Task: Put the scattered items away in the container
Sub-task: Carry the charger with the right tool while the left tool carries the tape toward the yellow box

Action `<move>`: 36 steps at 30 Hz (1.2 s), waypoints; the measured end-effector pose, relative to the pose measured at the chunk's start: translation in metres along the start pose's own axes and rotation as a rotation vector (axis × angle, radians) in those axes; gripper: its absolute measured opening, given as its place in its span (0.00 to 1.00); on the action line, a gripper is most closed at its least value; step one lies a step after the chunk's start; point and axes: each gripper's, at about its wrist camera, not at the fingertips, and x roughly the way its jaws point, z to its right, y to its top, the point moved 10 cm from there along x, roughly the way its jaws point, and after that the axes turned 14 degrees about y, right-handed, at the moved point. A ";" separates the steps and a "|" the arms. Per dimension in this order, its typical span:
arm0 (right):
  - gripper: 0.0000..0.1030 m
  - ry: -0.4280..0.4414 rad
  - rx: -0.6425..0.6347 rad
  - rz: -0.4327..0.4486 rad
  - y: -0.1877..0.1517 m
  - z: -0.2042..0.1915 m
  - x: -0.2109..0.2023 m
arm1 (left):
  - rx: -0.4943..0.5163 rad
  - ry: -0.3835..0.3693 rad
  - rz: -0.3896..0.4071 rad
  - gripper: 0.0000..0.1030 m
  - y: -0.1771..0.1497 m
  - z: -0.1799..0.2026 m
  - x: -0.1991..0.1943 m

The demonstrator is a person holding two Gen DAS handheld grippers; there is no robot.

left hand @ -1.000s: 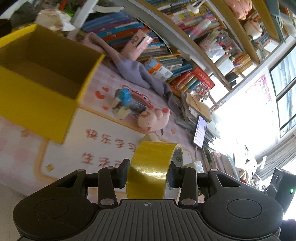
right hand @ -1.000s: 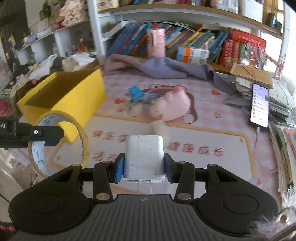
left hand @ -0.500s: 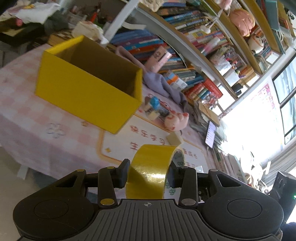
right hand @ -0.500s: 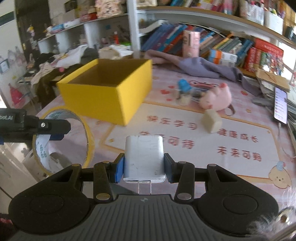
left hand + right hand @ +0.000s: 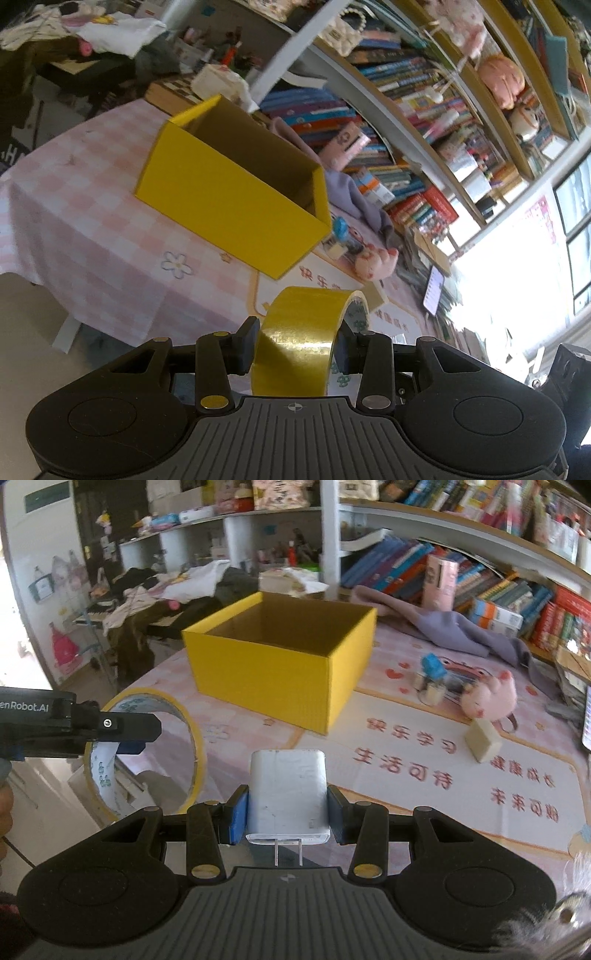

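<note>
My left gripper (image 5: 297, 345) is shut on a roll of yellow tape (image 5: 303, 338), held off the near edge of the table. The same tape roll (image 5: 144, 753) and the left gripper's finger (image 5: 122, 727) show at the left of the right wrist view. A white plug-in charger (image 5: 287, 794) sits clamped in my right gripper (image 5: 287, 818), prongs toward the camera. The open yellow box (image 5: 280, 661) stands on the pink checked table ahead of both grippers; in the left wrist view the yellow box (image 5: 236, 199) lies up and left of the tape. Its visible inside looks bare.
On the table right of the box lie a pink plush pig (image 5: 487, 698), a small blue-topped toy (image 5: 432, 679), a beige eraser block (image 5: 482, 740), a purple cloth (image 5: 443, 624) and a phone (image 5: 433, 290). Bookshelves (image 5: 498, 583) line the back. Clothes pile (image 5: 162, 590) at far left.
Both grippers have drawn back from the table with their loads; the yellow box and the other items look smaller and farther, and more of the room and table edge shows.
</note>
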 end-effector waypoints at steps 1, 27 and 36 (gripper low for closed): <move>0.40 0.007 -0.010 -0.003 0.002 -0.003 0.003 | -0.007 0.006 0.005 0.38 0.002 -0.003 -0.001; 0.40 0.159 -0.056 0.001 0.098 0.021 0.086 | 0.034 0.073 0.126 0.38 0.117 0.000 0.040; 0.40 0.170 -0.112 0.073 0.178 0.051 0.109 | 0.167 0.060 0.158 0.38 0.185 0.032 0.086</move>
